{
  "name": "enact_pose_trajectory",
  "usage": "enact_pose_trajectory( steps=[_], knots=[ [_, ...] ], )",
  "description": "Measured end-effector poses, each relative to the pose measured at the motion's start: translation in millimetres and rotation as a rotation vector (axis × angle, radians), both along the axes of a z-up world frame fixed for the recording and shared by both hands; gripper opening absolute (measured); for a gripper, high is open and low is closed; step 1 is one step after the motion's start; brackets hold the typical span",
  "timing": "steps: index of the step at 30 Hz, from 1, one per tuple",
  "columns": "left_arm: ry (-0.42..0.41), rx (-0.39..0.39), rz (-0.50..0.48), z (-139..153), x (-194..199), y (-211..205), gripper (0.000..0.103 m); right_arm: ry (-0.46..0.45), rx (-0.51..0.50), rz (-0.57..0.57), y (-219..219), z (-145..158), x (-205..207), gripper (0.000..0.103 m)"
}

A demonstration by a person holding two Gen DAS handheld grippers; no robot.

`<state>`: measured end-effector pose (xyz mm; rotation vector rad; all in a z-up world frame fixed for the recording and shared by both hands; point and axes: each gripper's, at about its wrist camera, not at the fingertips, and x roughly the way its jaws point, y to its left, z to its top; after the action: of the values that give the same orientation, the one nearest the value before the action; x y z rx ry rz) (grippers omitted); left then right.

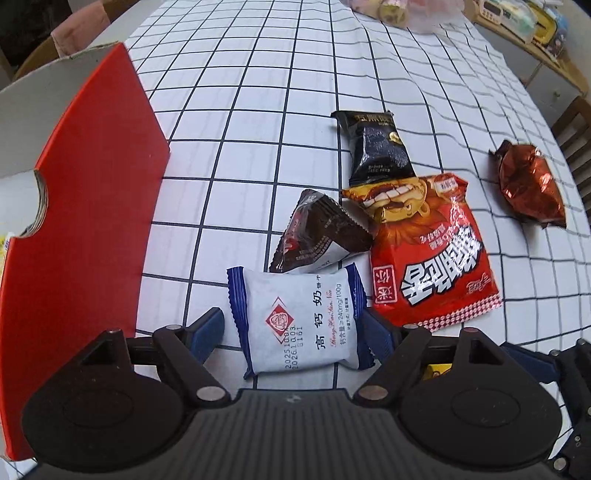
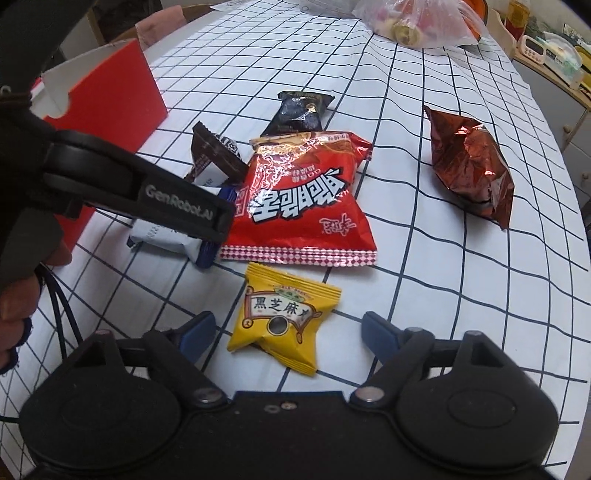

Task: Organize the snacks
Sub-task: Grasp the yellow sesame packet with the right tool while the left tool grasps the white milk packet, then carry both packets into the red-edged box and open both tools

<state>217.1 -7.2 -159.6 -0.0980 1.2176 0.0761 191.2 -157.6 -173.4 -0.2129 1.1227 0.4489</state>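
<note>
My left gripper (image 1: pixel 295 328) is open, its blue fingers on either side of a white and blue biscuit packet (image 1: pixel 299 317) lying on the tablecloth. Beyond it lie a dark brown packet (image 1: pixel 317 232), a big red snack bag (image 1: pixel 424 254), a black packet (image 1: pixel 376 147) and a copper foil bag (image 1: pixel 528 184). My right gripper (image 2: pixel 288 328) is open around a yellow sesame packet (image 2: pixel 284 317). The right view also shows the red bag (image 2: pixel 299 199), the foil bag (image 2: pixel 472 166), the black packet (image 2: pixel 299 114) and the white packet (image 2: pixel 166 236) under the left gripper's body.
A red cardboard box (image 1: pixel 85 206) stands open at the left; it also shows in the right view (image 2: pixel 110 96). A clear plastic bag of goods (image 2: pixel 417 22) sits at the far edge of the checked tablecloth (image 2: pixel 443 295). A shelf stands at the far right.
</note>
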Motion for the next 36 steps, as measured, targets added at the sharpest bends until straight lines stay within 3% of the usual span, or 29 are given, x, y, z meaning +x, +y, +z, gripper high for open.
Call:
enact_pose_trajectory(
  steps=[5, 10, 16, 24, 36],
  knots=[
    [-0.008, 0.031, -0.020, -0.2, -0.9, -3.0, 0.077, -0.028, -0.033, -0.007, 4.6, 0.6, -1.9, 0.066],
    [-0.027, 0.032, -0.046, 3.6, -4.2, -8.4, 0.060, -0.052, -0.041, -0.005, 6.0, 3.5, -6.0, 0.043],
    [-0.040, 0.009, -0.042, 5.6, -9.3, -3.0, 0.056, -0.067, -0.018, -0.022, 0.2, 8.5, -9.8, 0.035],
    [-0.061, -0.042, -0.015, 13.5, -27.9, 8.5, 0.055, -0.074, 0.034, -0.062, -14.2, 22.8, -17.3, 0.033],
    [-0.143, -0.079, -0.045, 58.7, -65.8, 17.2, 0.055, -0.138, 0.111, -0.073, -23.8, 70.6, -38.9, 0.033]
  ],
)
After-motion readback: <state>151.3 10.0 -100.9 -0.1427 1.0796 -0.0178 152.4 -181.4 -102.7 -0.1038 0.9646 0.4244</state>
